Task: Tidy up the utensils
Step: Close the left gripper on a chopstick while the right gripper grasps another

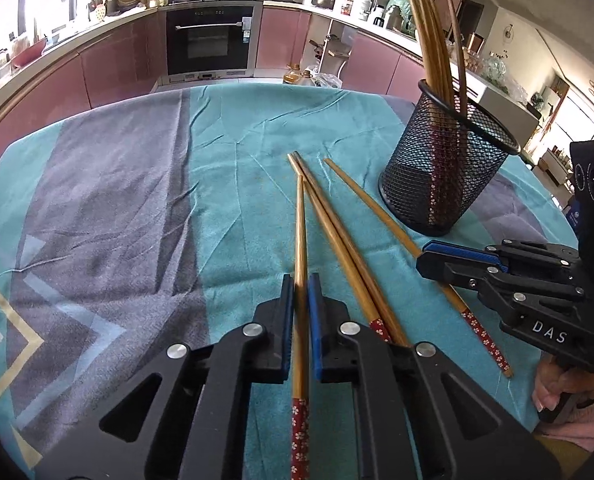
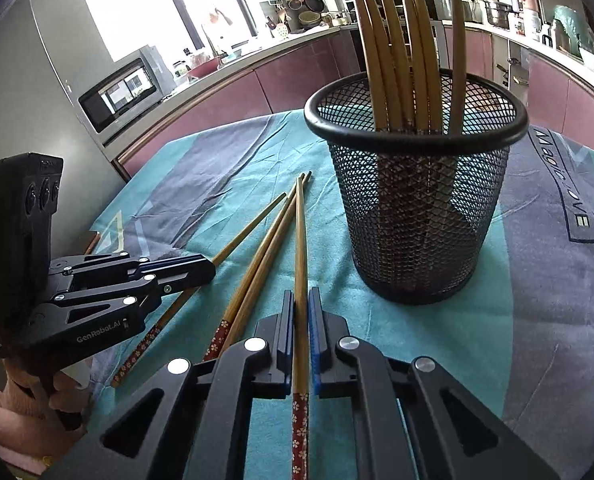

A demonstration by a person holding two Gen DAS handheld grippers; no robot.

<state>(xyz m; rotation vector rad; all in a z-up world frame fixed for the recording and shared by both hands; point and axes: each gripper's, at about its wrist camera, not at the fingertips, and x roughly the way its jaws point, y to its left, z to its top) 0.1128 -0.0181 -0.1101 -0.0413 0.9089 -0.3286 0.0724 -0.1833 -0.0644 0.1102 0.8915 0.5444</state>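
**Both grippers clamped on one chopstick each; holder ahead**

Left gripper (image 1: 301,284):
- Closed on left-held chopstick (image 1: 300,232), with a blue pad pressed to each side of the shaft.
- Long axis in line with the fingers. Plain tapered tip pointing straight ahead, red floral end pointing back under the gripper body.
- Tip seen against the near stick of the loose pair (image 1: 337,224). Contact or clearance cannot be told.

Right gripper (image 2: 301,296):
- Closed on right-held chopstick (image 2: 299,240), gripped the same way.
- Long axis along the fingers, plain tip forward, floral end rearward.
- Whether lifted or lying on the tablecloth (image 1: 137,200) cannot be told.

Loose pair:
- Lying on the cloth between the two grippers, sticks side by side and touching.
- Tips away from the grippers, floral ends toward them.
- Angled forward-left as seen from the left gripper.

Mesh holder (image 1: 449,176):
- Standing upright on the cloth, ahead and to the right of both grippers, nearer the right one.
- Holding stored chopsticks (image 1: 433,40) roughly upright, plain ends up and fanned, patterned ends down inside the mesh.
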